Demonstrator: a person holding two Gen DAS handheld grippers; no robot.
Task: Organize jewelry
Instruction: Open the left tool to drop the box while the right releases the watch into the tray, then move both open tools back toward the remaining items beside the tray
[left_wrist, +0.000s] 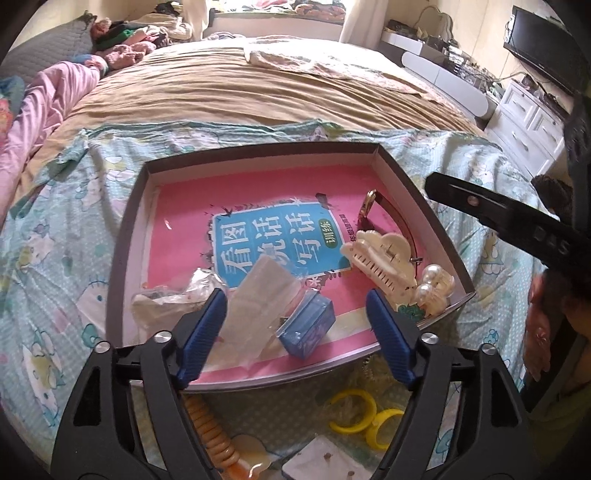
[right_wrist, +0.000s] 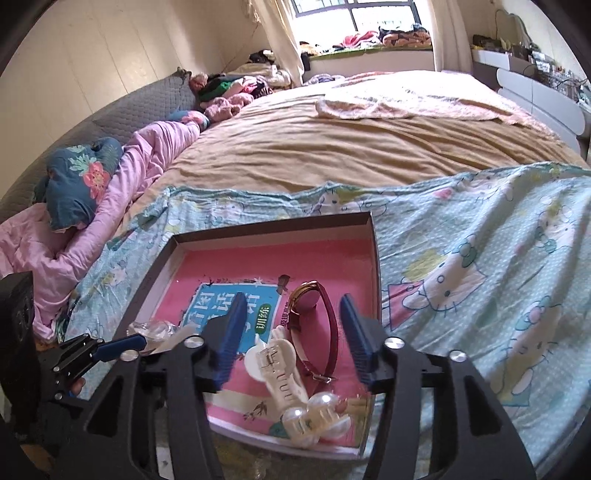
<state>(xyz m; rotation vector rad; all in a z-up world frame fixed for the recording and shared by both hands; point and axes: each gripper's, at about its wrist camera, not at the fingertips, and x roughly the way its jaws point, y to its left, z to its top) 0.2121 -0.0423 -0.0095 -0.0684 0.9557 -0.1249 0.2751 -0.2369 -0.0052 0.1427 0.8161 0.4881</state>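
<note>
A shallow grey box lined with a pink book lies on the bed; it also shows in the right wrist view. In it are a cream hair claw, a pearl clip, a red-strap watch, a small blue box and clear plastic bags. My left gripper is open above the blue box and bags. My right gripper is open above the hair claw and watch.
Outside the box's near edge lie yellow rings, an orange coiled hair tie and a white card. The box rests on a cartoon-print sheet. The right gripper's arm reaches in from the right.
</note>
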